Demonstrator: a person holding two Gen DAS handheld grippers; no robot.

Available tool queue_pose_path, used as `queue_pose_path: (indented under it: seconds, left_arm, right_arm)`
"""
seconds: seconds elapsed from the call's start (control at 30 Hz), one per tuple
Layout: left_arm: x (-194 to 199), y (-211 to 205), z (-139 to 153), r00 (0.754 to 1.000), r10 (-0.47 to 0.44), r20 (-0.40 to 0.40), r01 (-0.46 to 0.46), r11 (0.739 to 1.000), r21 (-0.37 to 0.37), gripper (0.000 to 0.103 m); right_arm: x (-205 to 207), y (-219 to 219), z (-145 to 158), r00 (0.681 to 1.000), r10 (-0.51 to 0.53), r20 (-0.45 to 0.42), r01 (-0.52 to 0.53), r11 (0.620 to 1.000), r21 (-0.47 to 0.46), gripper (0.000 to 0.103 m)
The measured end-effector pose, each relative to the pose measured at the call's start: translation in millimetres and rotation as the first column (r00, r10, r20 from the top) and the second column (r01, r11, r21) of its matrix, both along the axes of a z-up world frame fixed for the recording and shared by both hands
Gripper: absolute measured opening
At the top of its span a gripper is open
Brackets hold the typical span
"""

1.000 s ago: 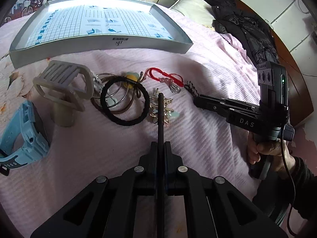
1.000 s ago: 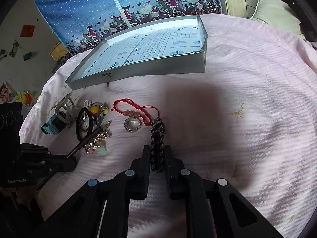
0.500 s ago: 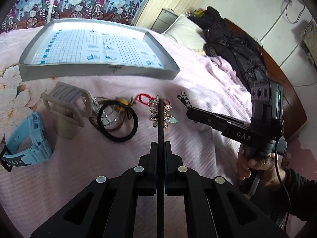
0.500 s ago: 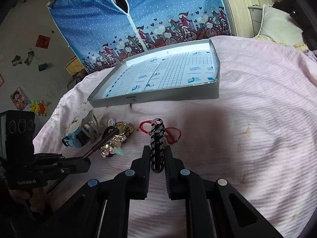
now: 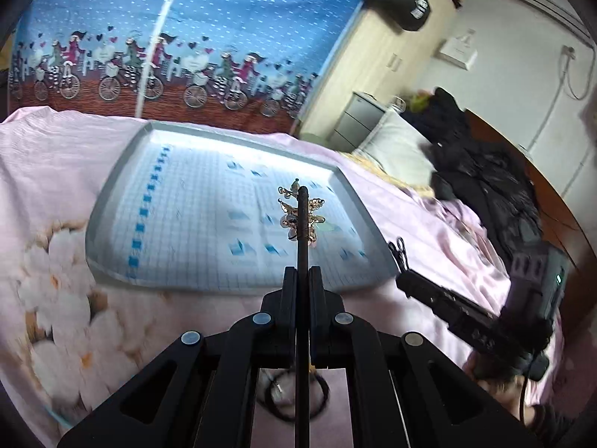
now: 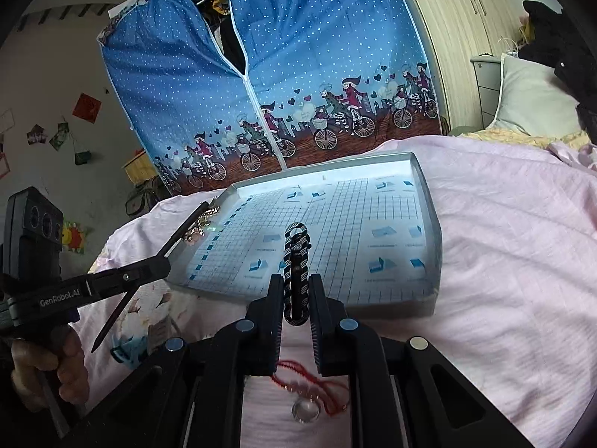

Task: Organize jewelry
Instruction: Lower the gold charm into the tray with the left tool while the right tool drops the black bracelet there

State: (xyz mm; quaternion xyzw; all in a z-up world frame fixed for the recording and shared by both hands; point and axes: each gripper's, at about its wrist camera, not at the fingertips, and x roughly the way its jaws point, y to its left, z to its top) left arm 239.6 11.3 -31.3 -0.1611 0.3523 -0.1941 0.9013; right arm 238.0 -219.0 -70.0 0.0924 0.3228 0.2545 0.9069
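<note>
"GenRobot.AI" is printed in white on the black body of the left gripper (image 6: 194, 220), seen at about eight o'clock in the right wrist view. White lettering is carried on the right gripper (image 5: 401, 252) body at four o'clock in the left wrist view, but it is too blurred to be read. Small print on the tray (image 6: 429, 224) lining cannot be made out.

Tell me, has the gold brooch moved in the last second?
Yes. The gold brooch has been lifted off the pink bedspread and now hangs over the tray.

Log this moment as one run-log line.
left gripper: shut on gold brooch, at tray | right gripper: shut on black chain bracelet, near tray | both unreleased
</note>
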Motion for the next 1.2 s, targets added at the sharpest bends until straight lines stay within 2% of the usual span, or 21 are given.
queue_pose_path:
  seconds: [0.17,0.3,0.47,0.63,0.77,0.87,0.93,0.97,1.0,1.03,1.07,1.1,1.13,1.17,1.2]
  left_arm:
    - [37.5,14.4,-4.6,0.999,0.032,-0.014,-0.032,0.999,0.016,0.003]
    - [56.2,20.0,-25.0,0.997,0.021,-0.079,-0.021,1.0,0.011,0.003]
    - [64.2,31.7,-41.4,0.99,0.027,-0.138,-0.03,0.999,-0.017,0.003]
    - [67.1,41.2,-42.6,0.986,0.027,-0.162,-0.036,0.998,-0.054,0.003]
    - [68.1,42.7,-41.7,0.981,0.05,-0.187,-0.056,0.998,-0.028,0.006]
    - [63.7,43.6,-36.1,0.983,0.075,-0.166,-0.077,0.997,-0.009,0.025]
    - [54.9,42.6,-27.4,0.987,0.105,-0.123,-0.104,0.994,0.01,0.052]
    - [49.8,42.1,-22.3,0.988,0.123,-0.098,-0.121,0.992,0.029,0.055]
    - [44.2,41.7,-16.1,0.988,0.134,-0.075,-0.13,0.99,0.047,0.058]
    - [39.0,39.1,-12.0,0.989,0.137,-0.059,-0.133,0.989,0.065,0.064]
    - [33.2,37.1,-7.1,0.989,0.14,-0.041,-0.136,0.987,0.088,0.068]
    - [25.2,34.4,-1.8,0.989,0.149,-0.014,-0.147,0.982,0.115,0.076]
    - [15.4,32.1,2.6,0.986,0.162,0.029,-0.164,0.978,0.127,0.08]
    - [4.9,30.1,7.3,0.981,0.174,0.08,-0.183,0.975,0.128,0.081]
    - [-7.0,29.1,12.2,0.973,0.186,0.135,-0.203,0.971,0.126,0.086]
  right_arm:
    - [29.8,6.1,-9.4,0.999,-0.04,-0.018,0.039,0.999,-0.037,0.013]
    - [40.8,7.0,-24.9,0.996,-0.059,-0.064,0.056,0.997,-0.049,0.013]
    - [40.3,8.5,-38.8,0.995,-0.065,-0.076,0.059,0.995,-0.077,0.013]
    - [37.3,8.4,-39.0,0.995,-0.069,-0.067,0.063,0.995,-0.081,0.013]
    - [37.3,9.0,-38.6,0.995,-0.071,-0.063,0.066,0.995,-0.079,0.017]
    - [34.0,6.7,-34.9,0.996,-0.075,-0.045,0.071,0.995,-0.074,0.027]
    - [30.6,6.1,-30.3,0.996,-0.081,-0.03,0.079,0.994,-0.078,0.034]
    - [28.2,5.5,-26.9,0.996,-0.085,-0.022,0.083,0.993,-0.08,0.038]
    - [26.0,5.1,-23.6,0.996,-0.09,-0.015,0.089,0.993,-0.081,0.048]
    - [23.4,4.6,-19.1,0.995,-0.096,-0.002,0.096,0.992,-0.079,0.058]
    - [18.7,3.4,-13.4,0.995,-0.102,0.018,0.104,0.992,-0.076,0.062]
    - [14.4,2.5,-8.2,0.994,-0.107,0.036,0.109,0.992,-0.07,0.07]
    - [10.2,1.2,-2.6,0.992,-0.11,0.057,0.113,0.992,-0.061,0.078]
    - [5.5,-0.5,3.6,0.991,-0.11,0.079,0.115,0.992,-0.051,0.082]
    - [0.2,-2.0,10.0,0.989,-0.109,0.101,0.114,0.993,-0.041,0.088]
